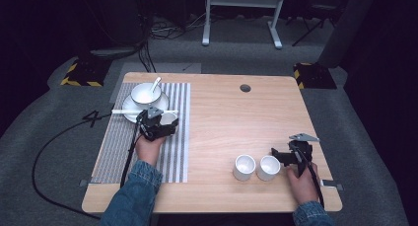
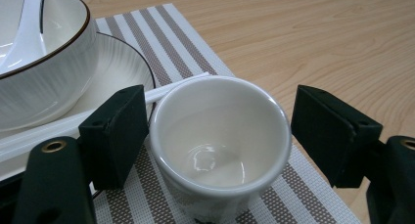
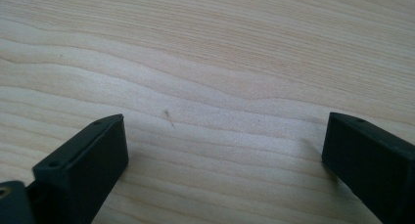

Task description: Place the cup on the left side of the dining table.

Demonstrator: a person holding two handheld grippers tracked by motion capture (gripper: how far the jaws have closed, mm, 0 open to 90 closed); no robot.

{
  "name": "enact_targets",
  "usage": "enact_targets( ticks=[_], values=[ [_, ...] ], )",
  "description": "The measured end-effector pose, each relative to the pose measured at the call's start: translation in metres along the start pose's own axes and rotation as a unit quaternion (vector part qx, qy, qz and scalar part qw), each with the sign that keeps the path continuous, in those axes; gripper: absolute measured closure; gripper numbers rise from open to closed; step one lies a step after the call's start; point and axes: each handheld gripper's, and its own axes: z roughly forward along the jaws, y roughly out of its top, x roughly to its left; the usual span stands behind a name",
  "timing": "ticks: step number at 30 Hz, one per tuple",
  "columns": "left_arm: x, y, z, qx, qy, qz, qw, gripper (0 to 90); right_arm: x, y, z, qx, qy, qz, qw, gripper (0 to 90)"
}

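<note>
Three white cups on the worktop [image 1: 222, 122], none stacked. Striped mat [image 1: 118, 147] runs along the left edge, from near the far-left corner to the near edge. On the mat's far end: plate [image 1: 129, 107] with bowl [image 1: 145, 93] on it, spoon [image 1: 156, 83] standing in the bowl. A white stick [image 1: 121, 111] lies across the plate's near rim, its left end past the mat's left edge.

Left gripper [image 1: 162, 123], held in the left hand [image 1: 149, 148], sits just near of the plate. Jaws spread around the first cup [image 2: 220, 141], one on either side of it. In the left gripper view the left jaw looks touching or nearly touching the cup wall; the right jaw stands apart from it. Cup upright on the mat, empty, just beside the plate.

Other two cups [image 1: 244, 167] [image 1: 268, 168] stand upright side by side near the near edge, right of centre, close together.

Right gripper [image 1: 277, 154], in the right hand [image 1: 301, 182], is just right of them. Jaws spread wide, bare wood between them in the right gripper view.
</note>
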Motion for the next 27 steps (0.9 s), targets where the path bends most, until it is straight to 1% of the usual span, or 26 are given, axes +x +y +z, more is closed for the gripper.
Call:
enact_targets(
  ticks=[2, 3, 5, 6, 7, 10, 11, 12, 20, 23, 24, 25, 26, 27],
  values=[
    [-0.002, 0.001, -0.006, 0.002, 0.0, 0.002, 1.0, 20.8, 0.0, 0.0, 0.0, 0.0, 0.0, 0.0, 1.0, 3.1],
    [-0.002, 0.001, -0.009, 0.003, -0.004, 0.004, 1.0, 20.6, 0.0, 0.0, 0.0, 0.0, 0.0, 0.0, 1.0, 3.1],
    [-0.003, 0.0, -0.017, -0.001, -0.008, 0.007, 0.9999, 21.3, 0.0, 0.0, 0.0, 0.0, 0.0, 0.0, 1.0, 3.1],
    [-0.003, 0.0, -0.017, -0.001, -0.008, 0.007, 0.9999, 21.2, 0.0, 0.0, 0.0, 0.0, 0.0, 0.0, 1.0, 3.1],
    [-0.003, 0.0, -0.02, 0.0, -0.007, 0.011, 0.9999, 21.2, 0.0, 0.0, 0.0, 0.0, 0.0, 0.0, 1.0, 3.1],
    [-0.003, -0.003, -0.032, -0.003, -0.002, 0.01, 0.9999, 20.8, 0.0, 0.0, 0.0, 0.0, 0.0, 0.0, 1.0, 3.1],
    [-0.002, -0.004, -0.04, -0.002, -0.002, 0.008, 1.0, 20.8, 0.0, 0.0, 0.0, 0.0, 0.0, 0.0, 1.0, 3.1],
    [-0.002, -0.004, -0.04, -0.002, -0.002, 0.008, 1.0, 20.5, 0.0, 0.0, 0.0, 0.0, 0.0, 0.0, 1.0, 3.1],
    [-0.005, -0.011, -0.071, -0.008, 0.001, 0.013, 0.9999, 20.5, 0.0, 0.0, 0.0, 0.0, 0.0, 0.0, 1.0, 3.1],
    [-0.005, -0.014, -0.082, -0.016, 0.003, 0.006, 0.9999, 20.6, 0.0, 0.0, 0.0, 0.0, 0.0, 0.0, 1.0, 3.1],
    [-0.004, -0.016, -0.085, -0.018, -0.001, 0.003, 0.9998, 20.9, 0.0, 0.0, 0.0, 0.0, 0.0, 0.0, 1.0, 3.1],
    [-0.004, -0.018, -0.088, -0.017, -0.002, 0.002, 0.9999, 21.4, 0.0, 0.0, 0.0, 0.0, 0.0, 0.0, 1.0, 3.1],
    [-0.005, -0.021, -0.093, -0.013, 0.004, 0.007, 0.9999, 21.2, 0.0, 0.0, 0.0, 0.0, 0.001, 0.0, 1.0, 3.1],
    [-0.005, -0.022, -0.095, -0.012, 0.005, 0.007, 0.9999, 21.2, 0.0, 0.0, 0.0, 0.0, 0.001, 0.0, 1.0, 3.1]
  ],
)
